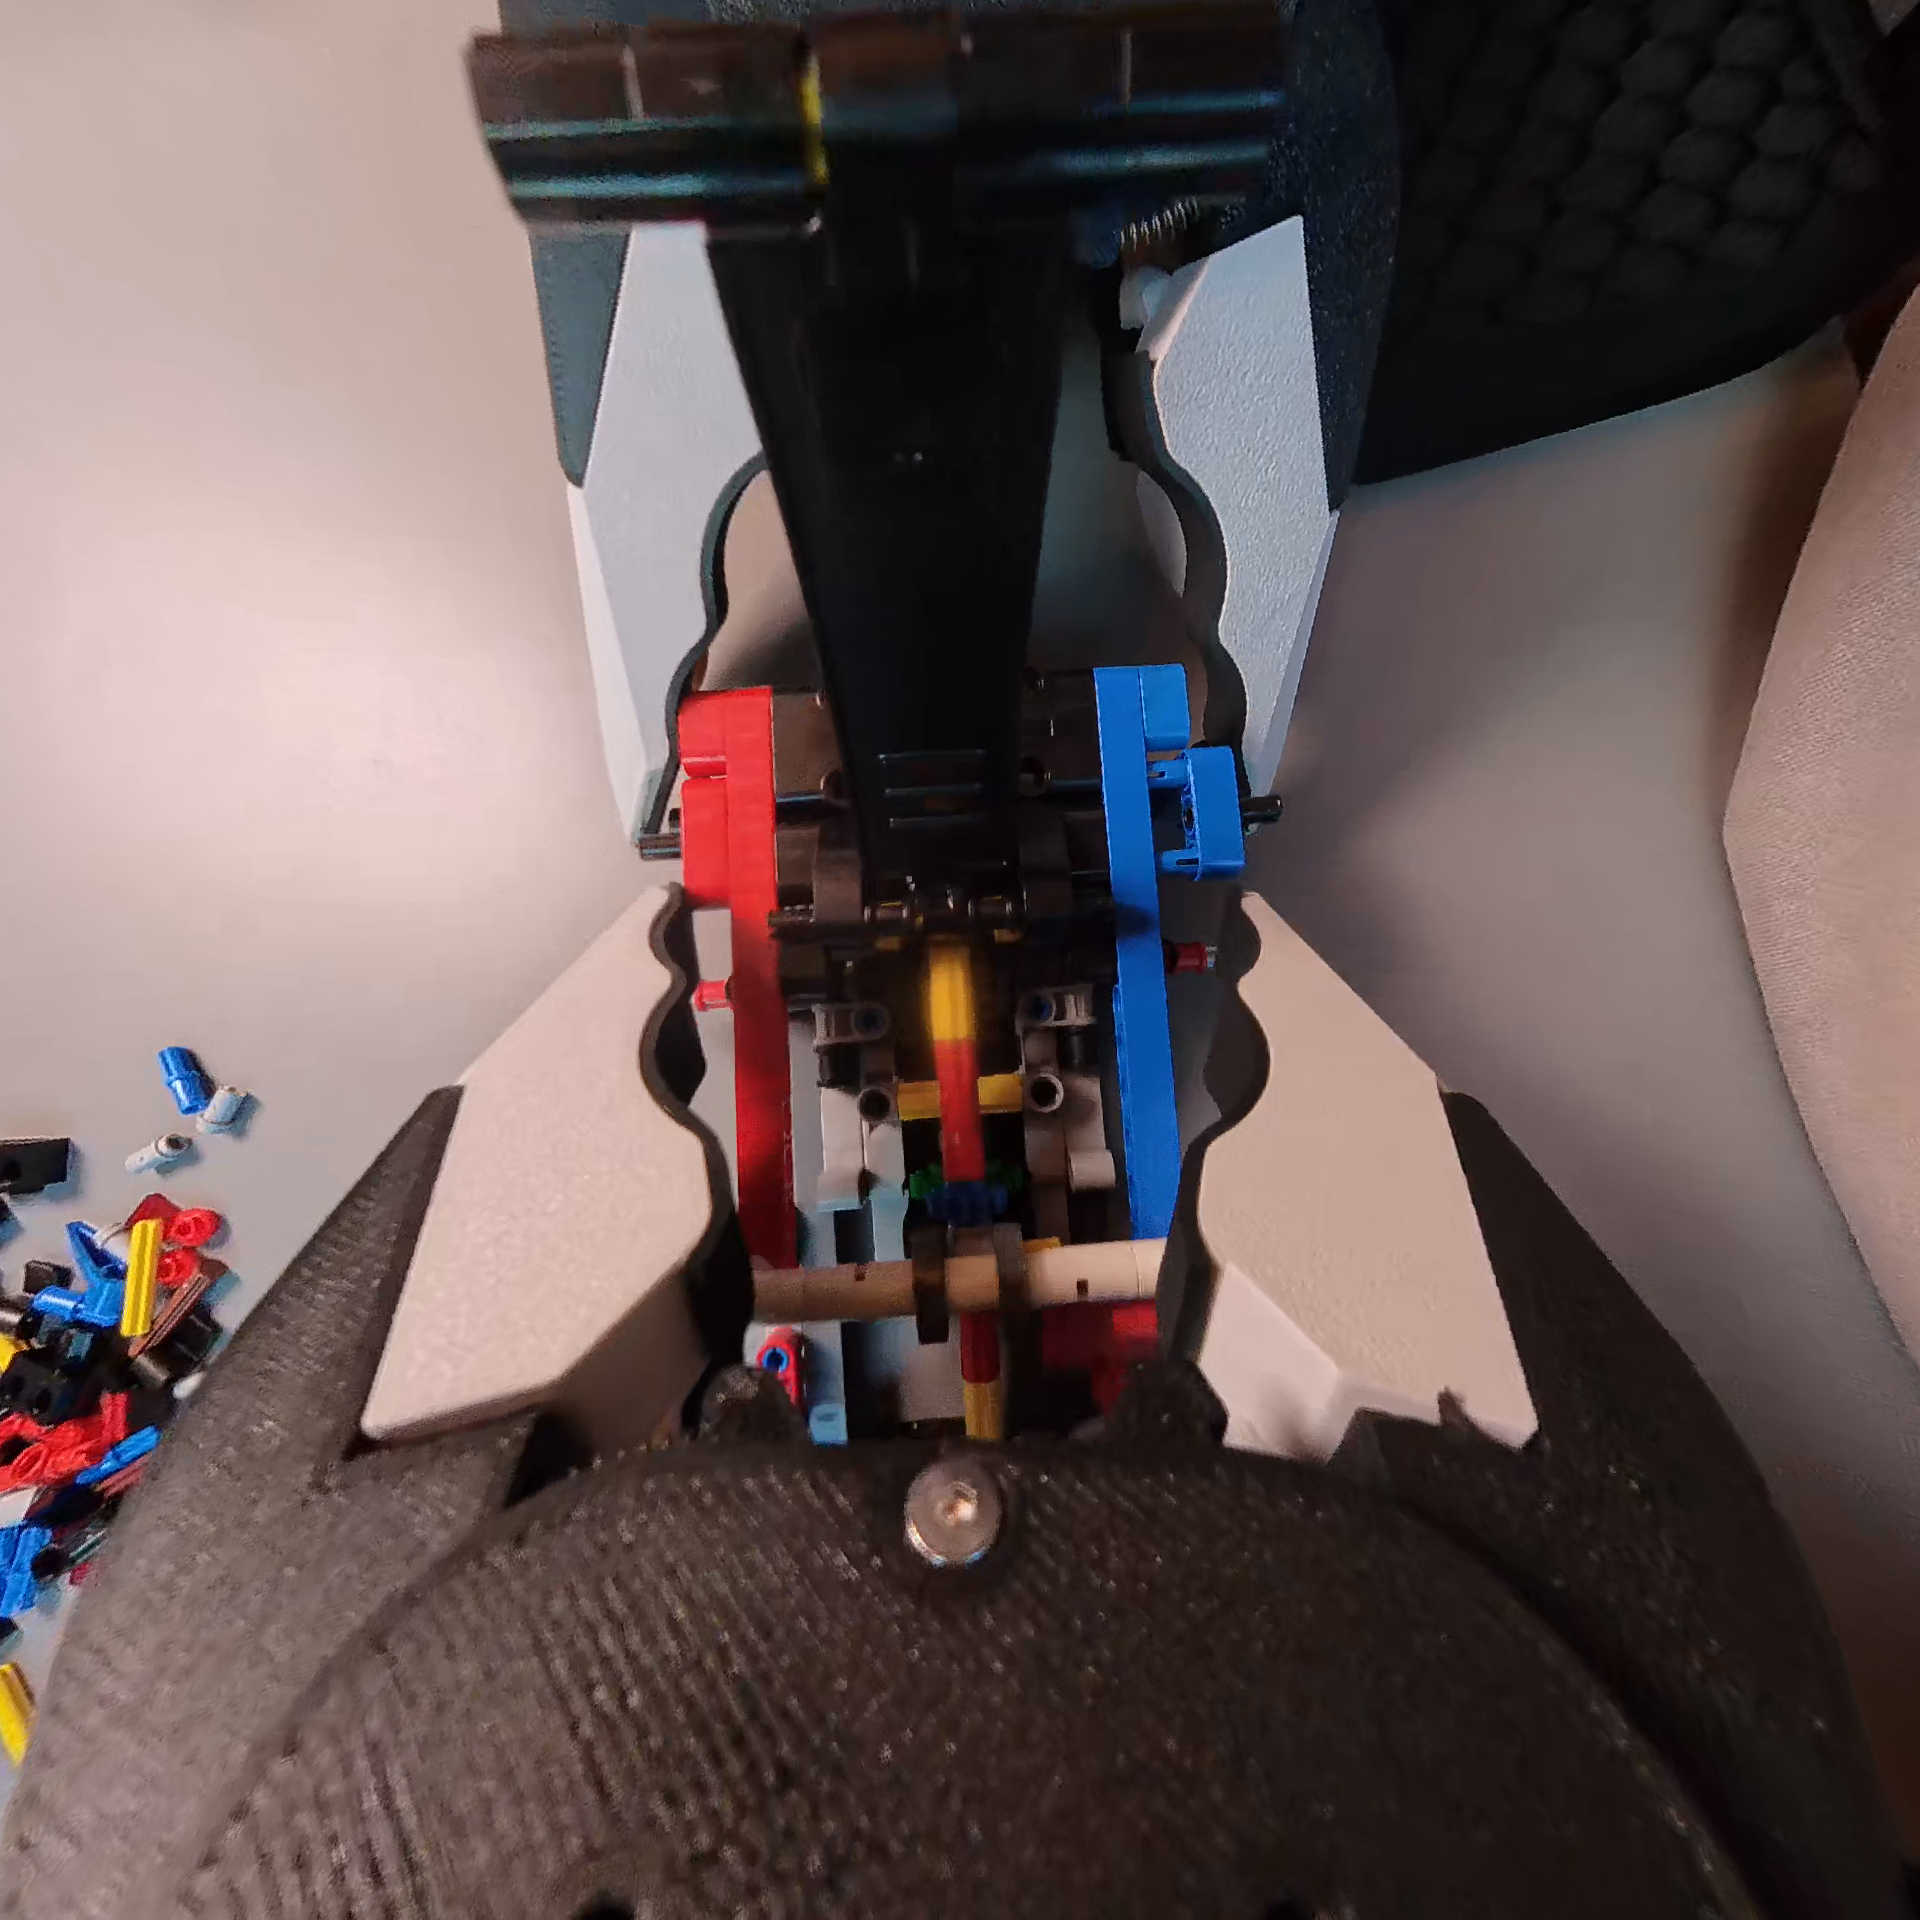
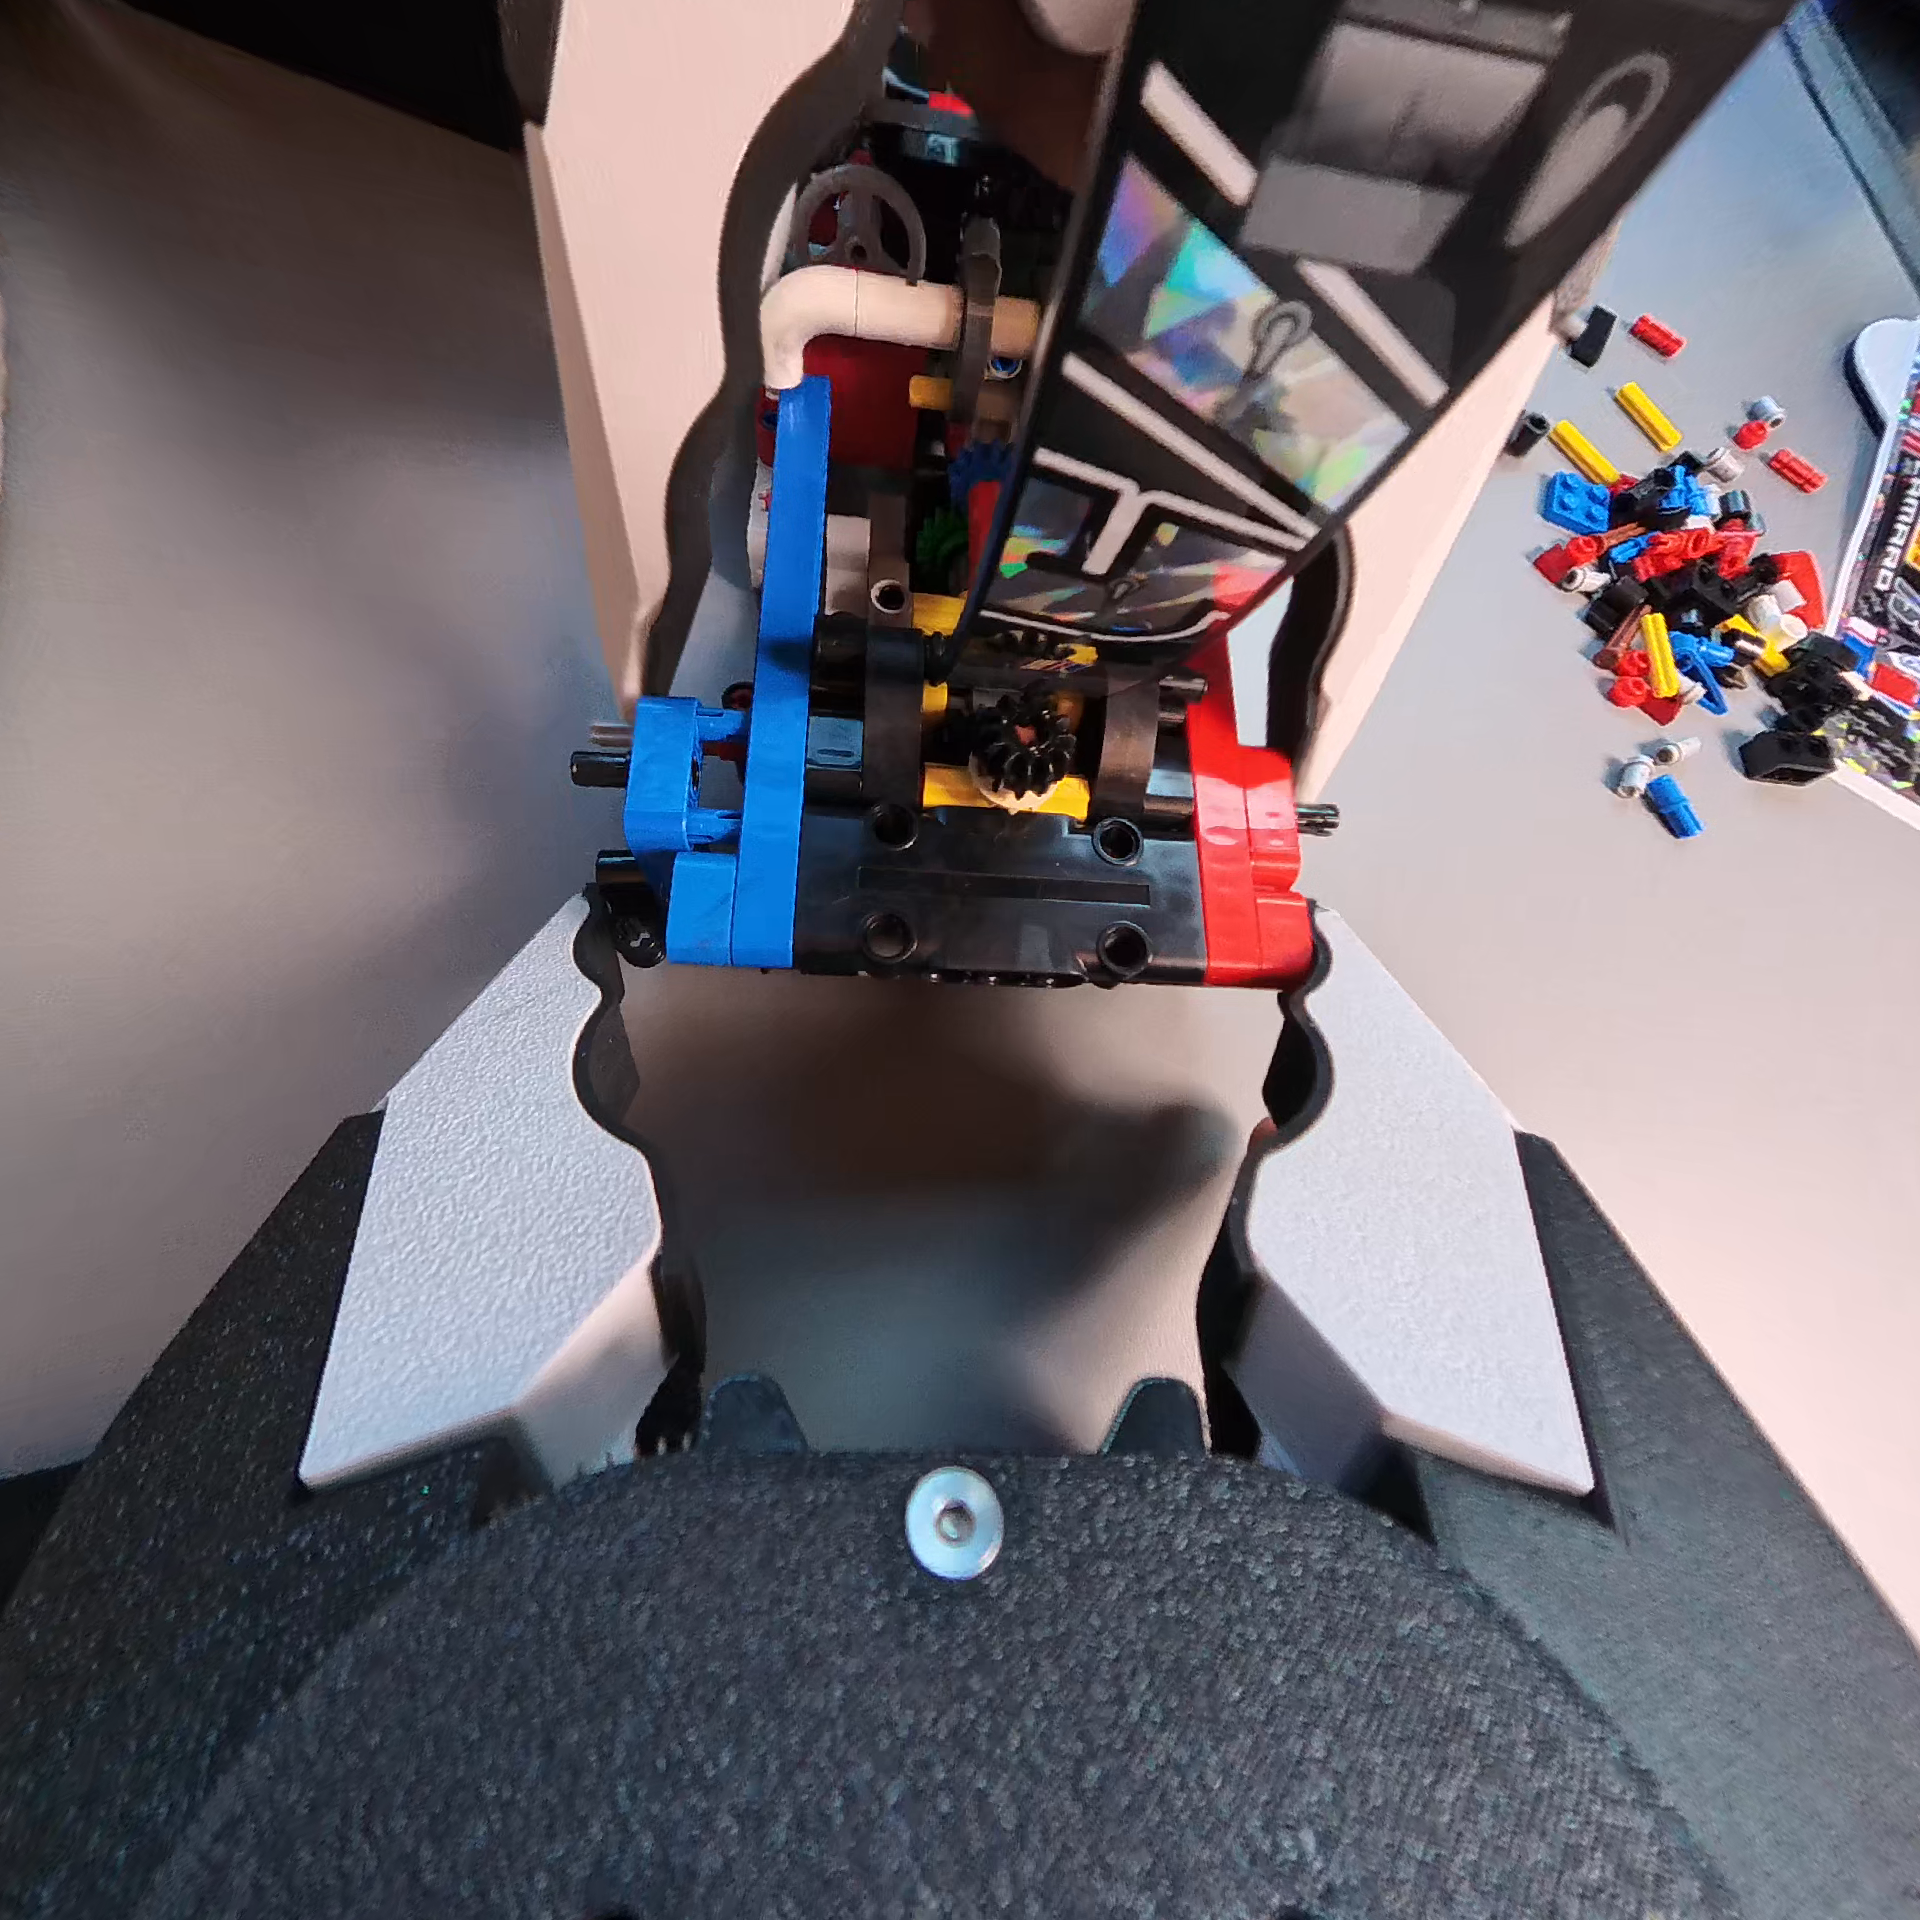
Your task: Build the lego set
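Now lego chassis (image 1: 951, 1039) sits btwn both claws' fingers.

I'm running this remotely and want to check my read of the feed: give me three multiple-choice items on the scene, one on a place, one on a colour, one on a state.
1. In the right wrist view, where is the pile of loose pieces?
A. On the table at the right
B. Between the right gripper's fingers
C. On top of the model

2. What colours are the two long side beams of the lego model?
A. Both yellow
B. One red, one blue
C. Green and white

3. How is the left gripper?
A. Wide open, empty
B. Out of view
C. Shut on the model

Answers: 1 A, the pile lies on the table at the right edge. 2 B, a red beam and a blue beam flank the model. 3 C, both fingers press the model's sides.
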The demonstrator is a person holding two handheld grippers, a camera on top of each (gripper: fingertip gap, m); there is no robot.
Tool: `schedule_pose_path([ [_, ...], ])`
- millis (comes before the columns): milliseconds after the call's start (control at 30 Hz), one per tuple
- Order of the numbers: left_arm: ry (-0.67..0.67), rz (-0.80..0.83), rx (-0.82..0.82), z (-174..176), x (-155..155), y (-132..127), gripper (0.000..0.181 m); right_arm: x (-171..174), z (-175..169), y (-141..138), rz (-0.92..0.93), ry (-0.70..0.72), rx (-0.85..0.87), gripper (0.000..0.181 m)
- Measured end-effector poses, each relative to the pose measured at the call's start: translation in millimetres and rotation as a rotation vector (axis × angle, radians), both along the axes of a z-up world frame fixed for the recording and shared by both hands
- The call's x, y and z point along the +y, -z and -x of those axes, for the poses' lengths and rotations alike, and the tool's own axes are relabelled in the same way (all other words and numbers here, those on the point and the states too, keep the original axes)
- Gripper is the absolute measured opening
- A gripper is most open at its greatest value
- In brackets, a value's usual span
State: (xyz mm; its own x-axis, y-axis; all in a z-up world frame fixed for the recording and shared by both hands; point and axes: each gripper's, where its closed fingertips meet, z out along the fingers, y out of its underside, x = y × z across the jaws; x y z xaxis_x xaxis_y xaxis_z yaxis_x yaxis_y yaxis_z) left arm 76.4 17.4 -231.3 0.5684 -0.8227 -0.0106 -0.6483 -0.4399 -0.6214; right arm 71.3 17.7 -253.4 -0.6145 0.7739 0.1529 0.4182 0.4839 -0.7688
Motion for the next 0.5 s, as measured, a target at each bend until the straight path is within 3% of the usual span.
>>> schedule_pose_path([
  [100, -0.004, 0.024, 0.021, 6.6, -3.0, 3.5, 0.092, 1.8, 1.4, 0.0, -0.002, 0.015, 0.002, 0.124],
  [500, -0.028, 0.001, 0.024, 2.8, -4.9, 7.1, 0.101, -0.6, 2.3, 0.8, 0.007, 0.020, -0.013, 0.124],
])
